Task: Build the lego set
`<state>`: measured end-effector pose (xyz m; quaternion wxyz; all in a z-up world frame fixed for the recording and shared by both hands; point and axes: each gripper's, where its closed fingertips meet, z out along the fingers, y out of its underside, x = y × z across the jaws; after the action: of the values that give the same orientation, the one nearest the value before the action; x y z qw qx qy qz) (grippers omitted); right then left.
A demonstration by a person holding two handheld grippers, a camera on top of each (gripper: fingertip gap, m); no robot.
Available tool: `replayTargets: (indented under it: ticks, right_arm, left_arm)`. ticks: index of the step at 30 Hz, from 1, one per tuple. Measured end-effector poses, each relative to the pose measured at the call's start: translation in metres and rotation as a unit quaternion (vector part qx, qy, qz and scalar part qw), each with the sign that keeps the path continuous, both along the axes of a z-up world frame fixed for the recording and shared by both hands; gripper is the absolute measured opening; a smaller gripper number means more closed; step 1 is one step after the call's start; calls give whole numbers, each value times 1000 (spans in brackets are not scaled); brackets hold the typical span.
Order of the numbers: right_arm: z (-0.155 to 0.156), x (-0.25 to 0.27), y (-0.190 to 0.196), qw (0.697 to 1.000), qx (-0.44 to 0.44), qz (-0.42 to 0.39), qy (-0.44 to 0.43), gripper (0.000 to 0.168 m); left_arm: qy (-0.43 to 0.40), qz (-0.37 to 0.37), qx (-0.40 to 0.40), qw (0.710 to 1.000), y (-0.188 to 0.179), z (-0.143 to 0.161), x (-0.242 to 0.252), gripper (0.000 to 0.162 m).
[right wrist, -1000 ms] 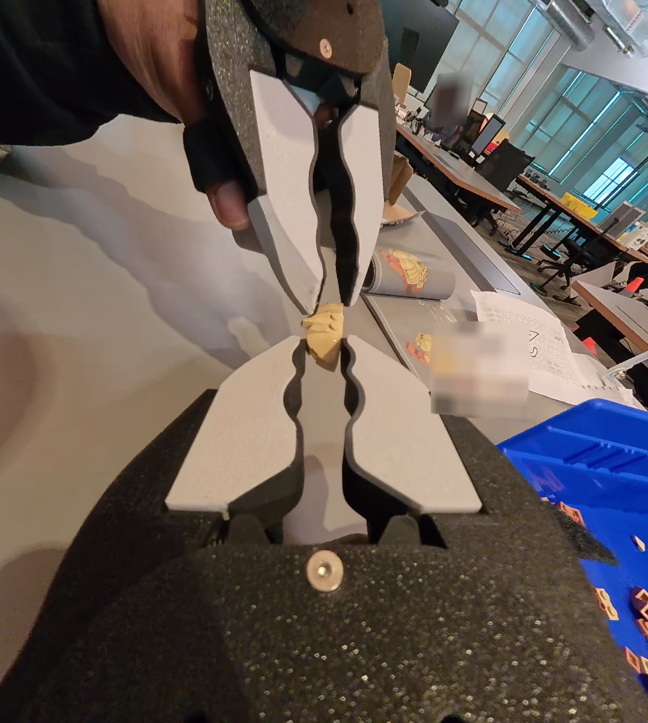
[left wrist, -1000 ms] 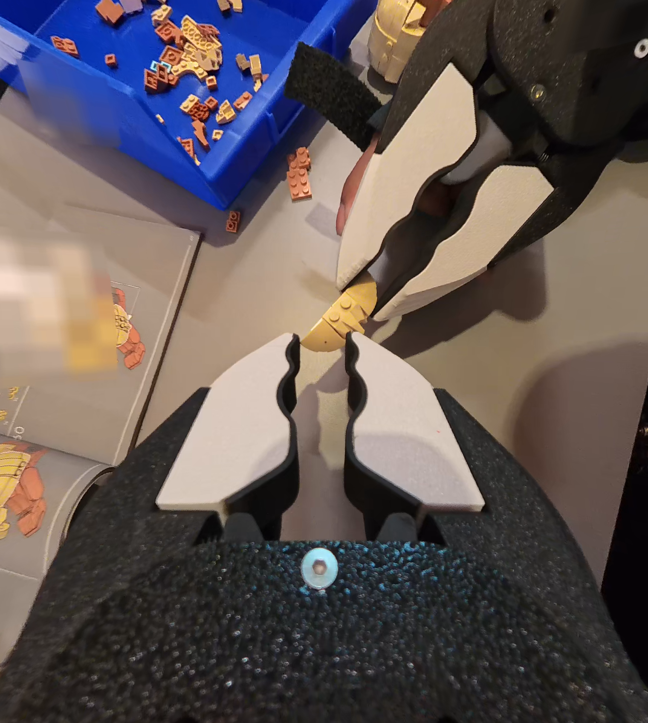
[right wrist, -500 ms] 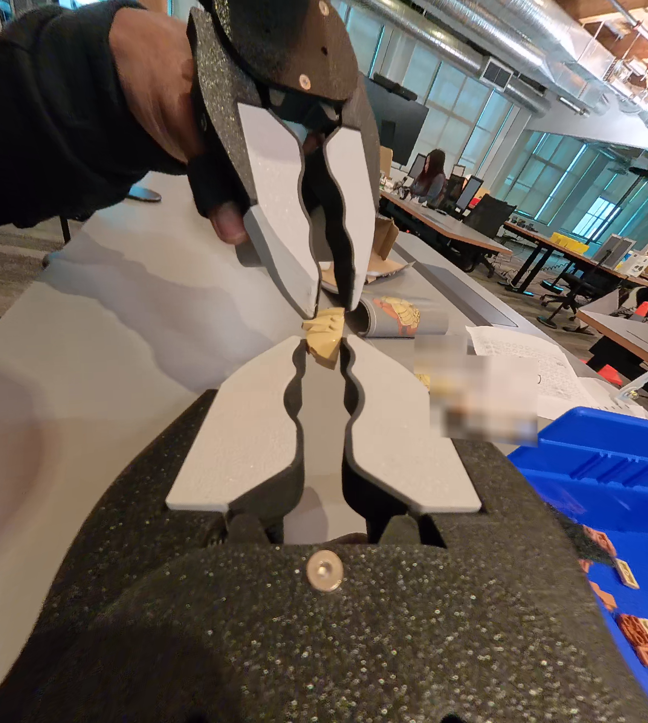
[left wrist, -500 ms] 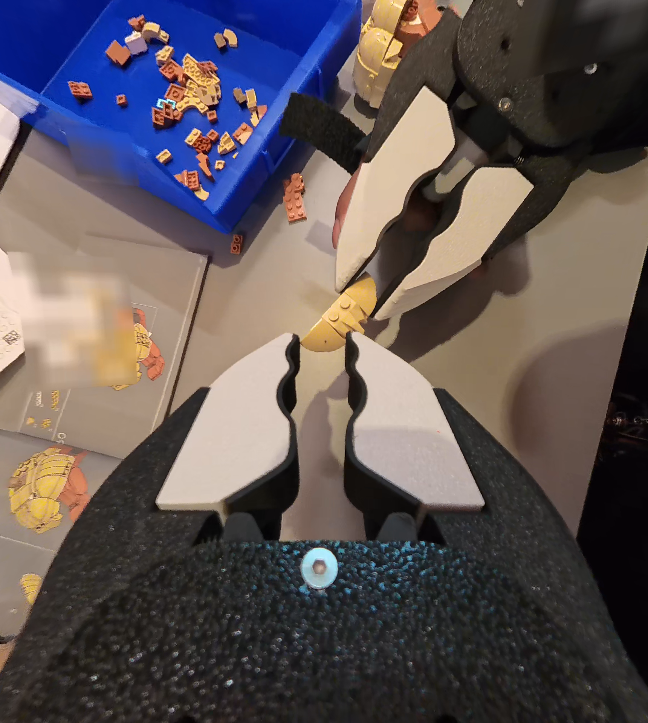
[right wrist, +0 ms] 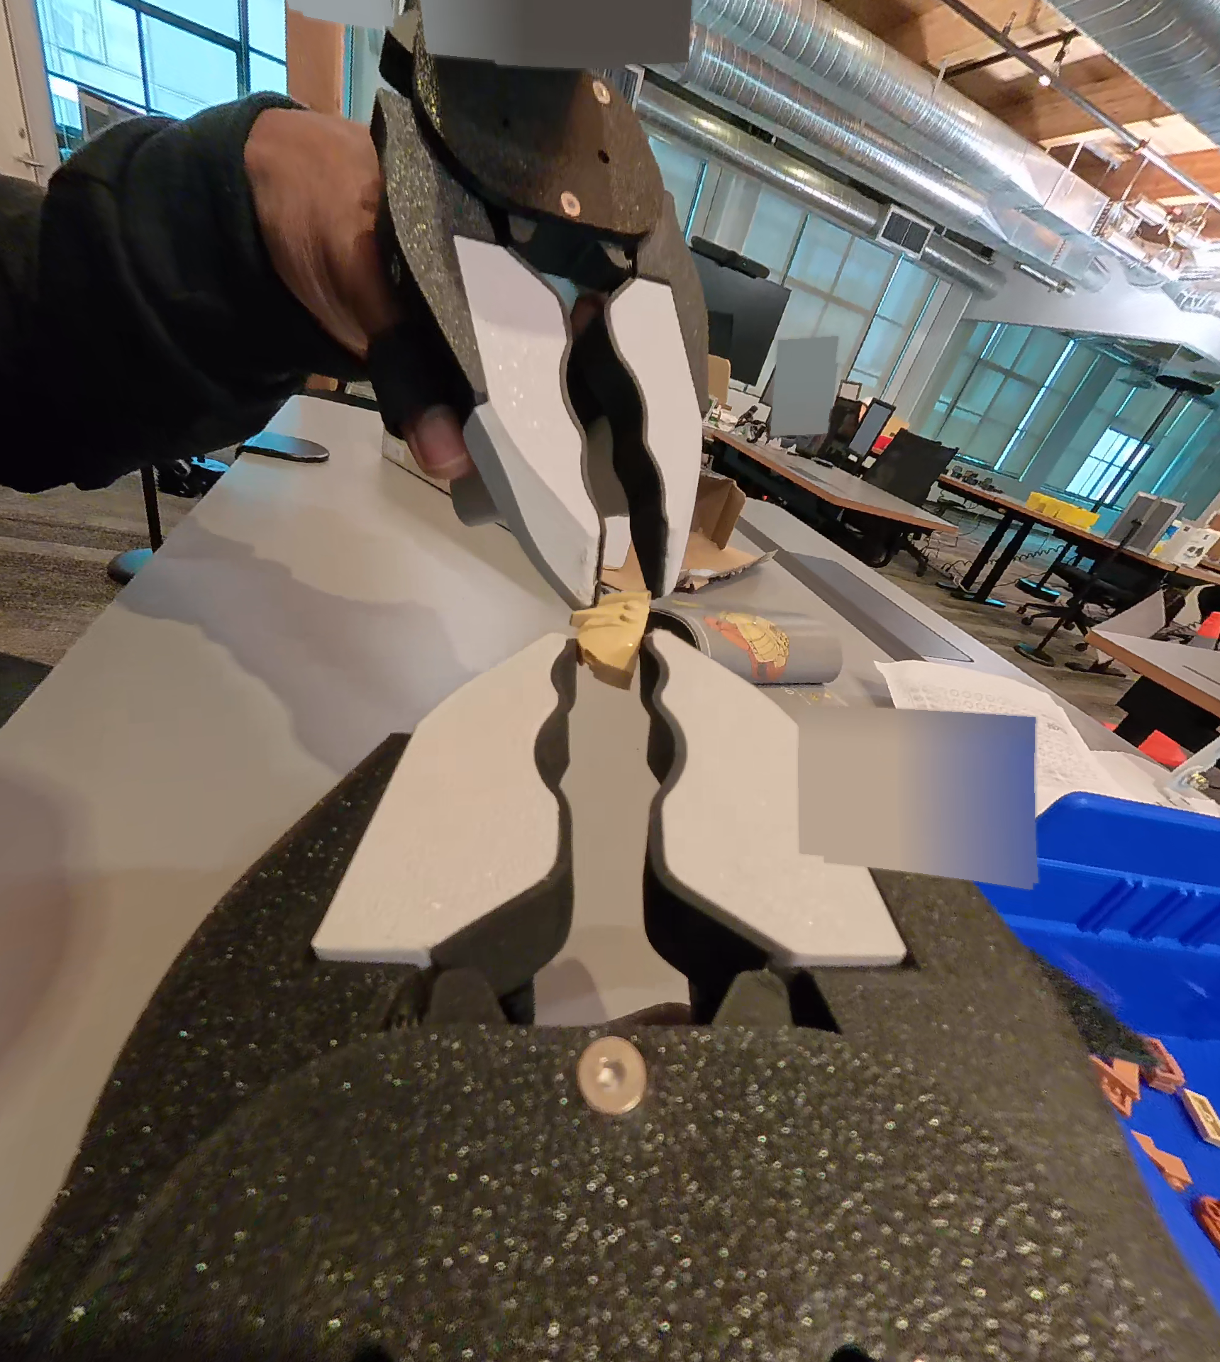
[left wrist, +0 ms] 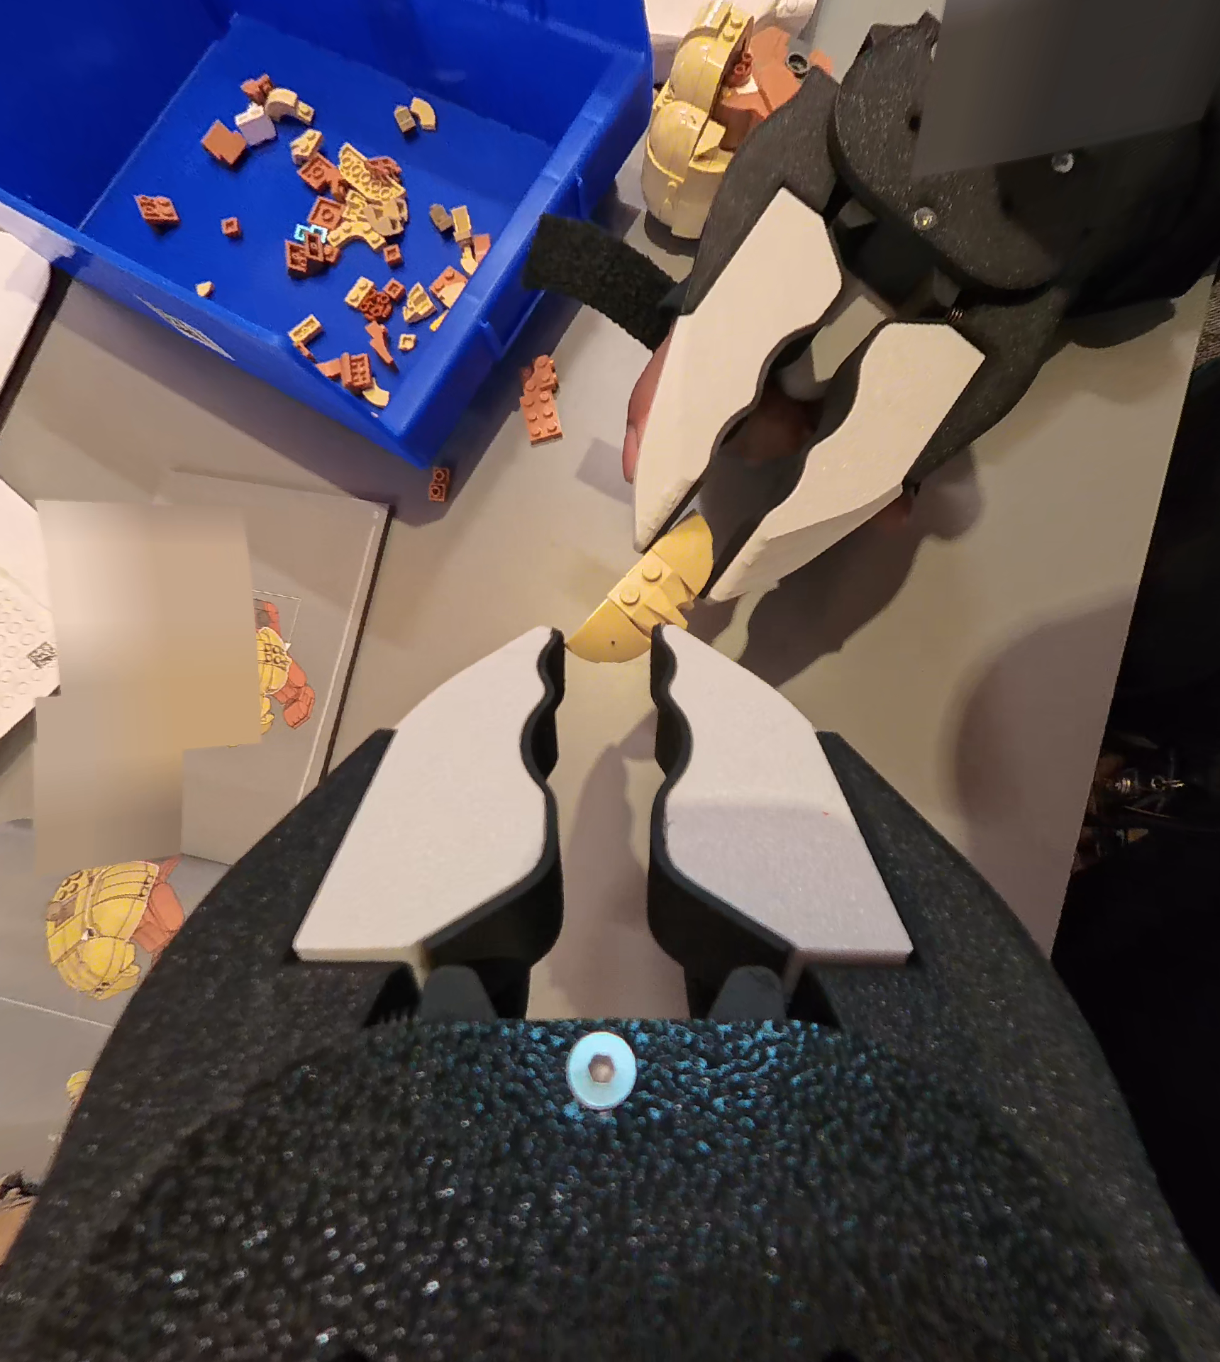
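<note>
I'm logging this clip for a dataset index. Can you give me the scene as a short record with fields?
setting: grey table in an open office
held piece: tan lego assembly, gripped from both ends, off the table
left gripper: shut on one end of the assembly
right gripper: shut on the other end
parts supply: blue bin with loose tan and brown bricks
stray parts: brown bricks on the table beside the bin
partial build: tan and brown model behind the bin
reference: open instruction booklet left of the grippers

Left gripper (left wrist: 607, 640) jaws, right gripper (right wrist: 605, 647) jaws near-closed, tip-to-tip.
</note>
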<state>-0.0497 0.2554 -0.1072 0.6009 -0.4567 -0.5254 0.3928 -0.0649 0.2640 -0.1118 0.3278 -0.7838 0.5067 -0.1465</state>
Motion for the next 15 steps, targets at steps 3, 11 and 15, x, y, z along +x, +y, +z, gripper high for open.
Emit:
replayTargets:
  ticks: [3, 11, 15]
  right_arm:
    - [1, 0, -1, 1000, -1, 3, 4, 16]
    - [6, 2, -3, 1000, -4, 9, 19, 16]
    - [4, 2, -2, 1000, -9, 11, 15, 16]
  left_arm:
    - [1, 0, 2, 1000, -1, 1, 0, 22]
    - [-3, -1, 8, 1000, -2, 4, 2, 22]
    - [-14, -2, 7, 1000, 0, 2, 1, 23]
